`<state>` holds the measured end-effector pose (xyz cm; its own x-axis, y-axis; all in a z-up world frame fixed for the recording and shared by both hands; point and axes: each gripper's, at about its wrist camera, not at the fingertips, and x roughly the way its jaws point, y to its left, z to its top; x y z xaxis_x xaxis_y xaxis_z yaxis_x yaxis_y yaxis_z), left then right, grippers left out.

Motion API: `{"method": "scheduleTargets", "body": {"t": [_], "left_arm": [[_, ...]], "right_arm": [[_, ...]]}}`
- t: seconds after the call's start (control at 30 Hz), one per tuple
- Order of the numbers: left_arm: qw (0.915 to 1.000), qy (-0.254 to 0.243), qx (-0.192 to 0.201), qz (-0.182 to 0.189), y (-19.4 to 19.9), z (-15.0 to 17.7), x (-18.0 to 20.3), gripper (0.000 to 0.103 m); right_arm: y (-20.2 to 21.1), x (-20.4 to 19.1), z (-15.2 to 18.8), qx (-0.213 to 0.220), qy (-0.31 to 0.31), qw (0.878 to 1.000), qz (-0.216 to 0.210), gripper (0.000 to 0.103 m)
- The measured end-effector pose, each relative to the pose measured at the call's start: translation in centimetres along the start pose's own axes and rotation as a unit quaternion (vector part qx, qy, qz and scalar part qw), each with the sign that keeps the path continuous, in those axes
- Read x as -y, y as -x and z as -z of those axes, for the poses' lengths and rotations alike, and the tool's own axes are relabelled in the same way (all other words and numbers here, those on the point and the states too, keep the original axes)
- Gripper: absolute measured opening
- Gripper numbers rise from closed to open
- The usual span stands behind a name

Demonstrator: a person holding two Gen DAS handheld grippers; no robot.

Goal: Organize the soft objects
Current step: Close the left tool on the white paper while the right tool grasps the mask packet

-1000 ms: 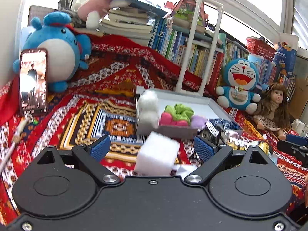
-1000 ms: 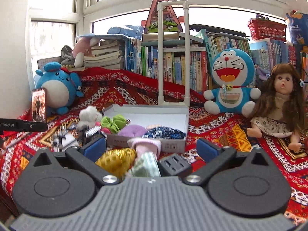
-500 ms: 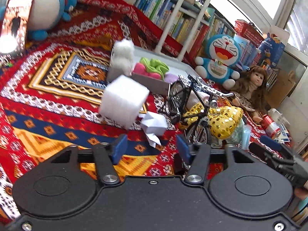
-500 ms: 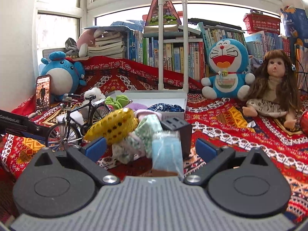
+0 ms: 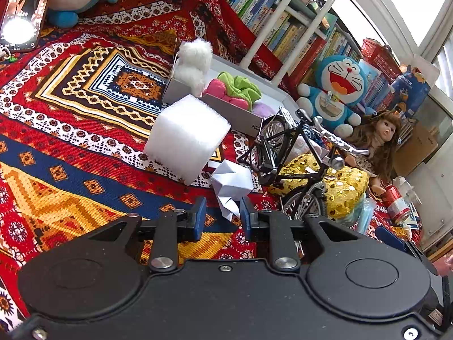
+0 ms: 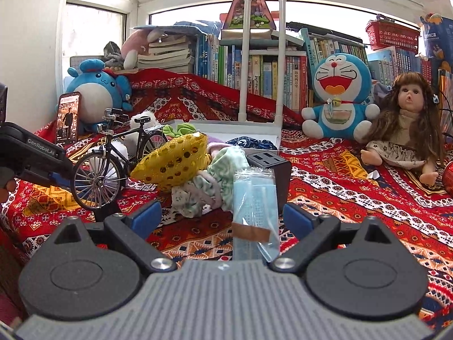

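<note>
A white foam cube (image 5: 185, 137) lies on the patterned rug in front of a white tray (image 5: 226, 109) that holds a white plush (image 5: 195, 62) and pink and green scrunchies (image 5: 240, 89). My left gripper (image 5: 222, 216) is nearly shut and empty, low over the rug near a crumpled white paper (image 5: 230, 184). My right gripper (image 6: 222, 216) is open and empty, with a bagged blue mask (image 6: 254, 206) between its fingers. A gold sequin pouch (image 6: 172, 164) and a green floral scrunchie (image 6: 209, 187) lie just beyond.
A toy bicycle (image 5: 294, 161) stands right of the cube. A black box (image 6: 270, 167) sits behind the mask. A Doraemon plush (image 6: 339, 96), a doll (image 6: 407, 130), a blue plush (image 6: 96, 90) and a phone (image 6: 68, 116) ring the rug. Bookshelves line the back.
The left gripper has pulled back from the tray and closed most of the way; the foam cube now lies on the rug. The right gripper has backed away, bringing the bagged mask into view.
</note>
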<state>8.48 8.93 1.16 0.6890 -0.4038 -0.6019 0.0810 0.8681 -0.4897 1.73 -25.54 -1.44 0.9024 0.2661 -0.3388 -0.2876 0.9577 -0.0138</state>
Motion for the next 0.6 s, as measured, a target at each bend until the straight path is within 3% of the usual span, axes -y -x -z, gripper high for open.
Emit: {"method": "scheduleTargets", "body": {"t": [0.07, 0.17, 0.6], "left_arm": [[1.0, -0.002, -0.002, -0.003, -0.4, 0.0, 0.1, 0.022], [0.9999, -0.008, -0.004, -0.012, -0.8, 0.0, 0.3, 0.007], [0.998, -0.037, 0.015, -0.05, 0.7, 0.1, 0.1, 0.0]], "right_arm": [[-0.1, 0.1, 0.0, -0.001, 0.0, 1.0, -0.001, 0.098], [-0.2, 0.0, 0.0, -0.002, 0.001, 1.0, -0.002, 0.098], [-0.9, -0.3, 0.0, -0.01, 0.0, 1.0, -0.003, 0.092]]}}
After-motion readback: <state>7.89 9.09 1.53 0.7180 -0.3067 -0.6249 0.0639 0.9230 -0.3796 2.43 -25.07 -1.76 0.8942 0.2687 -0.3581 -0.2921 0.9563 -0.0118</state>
